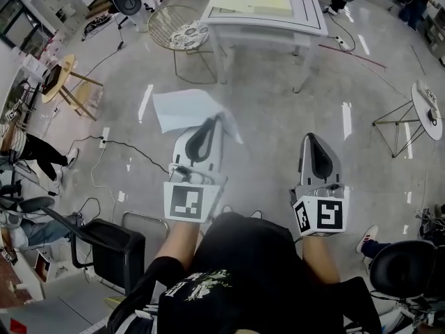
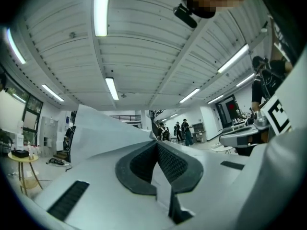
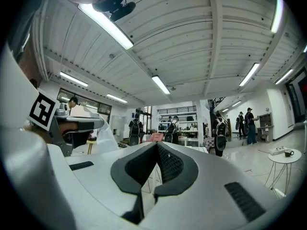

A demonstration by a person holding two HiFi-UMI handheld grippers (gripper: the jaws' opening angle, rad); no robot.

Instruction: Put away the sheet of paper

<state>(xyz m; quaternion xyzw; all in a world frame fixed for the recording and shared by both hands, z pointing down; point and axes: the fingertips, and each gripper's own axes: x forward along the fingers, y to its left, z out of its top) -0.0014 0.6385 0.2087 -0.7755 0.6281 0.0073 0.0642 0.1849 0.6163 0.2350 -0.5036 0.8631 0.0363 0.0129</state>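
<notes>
A white sheet of paper (image 1: 182, 108) hangs in the air above the grey floor, pinched at its near right corner by my left gripper (image 1: 215, 121). In the left gripper view the paper (image 2: 98, 131) spreads up and to the left of the left gripper (image 2: 156, 143), and a strip of it runs down between the closed jaws. My right gripper (image 1: 308, 138) is held level beside it on the right, with its tips together and nothing between them. In the right gripper view the right gripper (image 3: 157, 145) shows the same. A white table (image 1: 306, 21) with pale yellow sheets on it stands ahead.
A round wire-legged side table (image 1: 182, 35) stands left of the white table. A wooden stool (image 1: 61, 75) is at far left and a round white stand (image 1: 425, 108) at far right. Black chairs (image 1: 111, 250) flank me. A cable (image 1: 132, 148) crosses the floor. People stand far off.
</notes>
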